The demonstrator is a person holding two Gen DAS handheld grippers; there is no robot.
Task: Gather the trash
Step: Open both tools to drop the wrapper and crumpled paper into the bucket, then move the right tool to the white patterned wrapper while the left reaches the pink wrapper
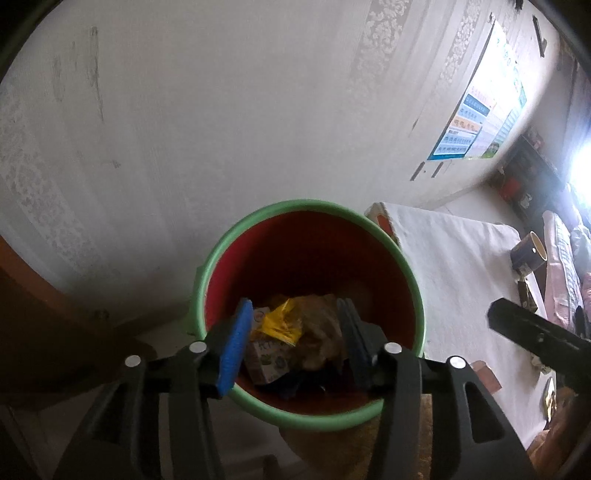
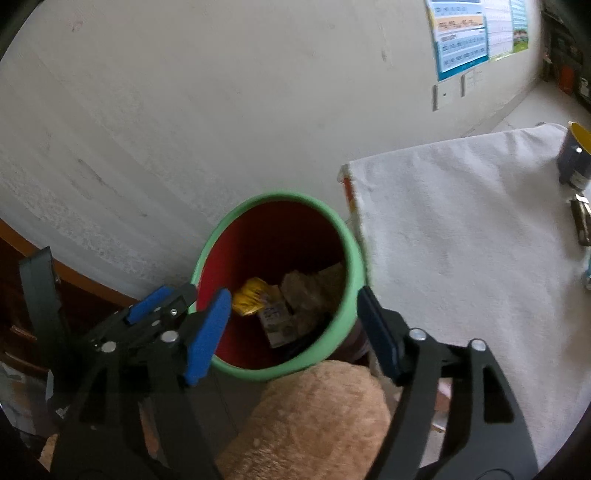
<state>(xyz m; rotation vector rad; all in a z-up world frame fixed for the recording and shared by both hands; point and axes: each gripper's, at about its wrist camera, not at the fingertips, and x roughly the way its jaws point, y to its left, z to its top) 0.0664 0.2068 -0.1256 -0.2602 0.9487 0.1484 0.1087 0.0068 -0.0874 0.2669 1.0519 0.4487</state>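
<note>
The left tongs (image 1: pixel 295 339) hang released over the green-rimmed bin (image 1: pixel 310 206); the yellow wrapper (image 1: pixel 279 325) lies inside, between the pads. The right tongs (image 2: pixel 295 328) are released too, wrapper (image 2: pixel 251 295) at eleven o'clock.

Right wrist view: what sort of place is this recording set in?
Probably a lived-in room at home. A patterned wall carries a printed poster, a white cloth-covered table holds a mug, and a green-rimmed bin of wrappers stands beside it.
</note>
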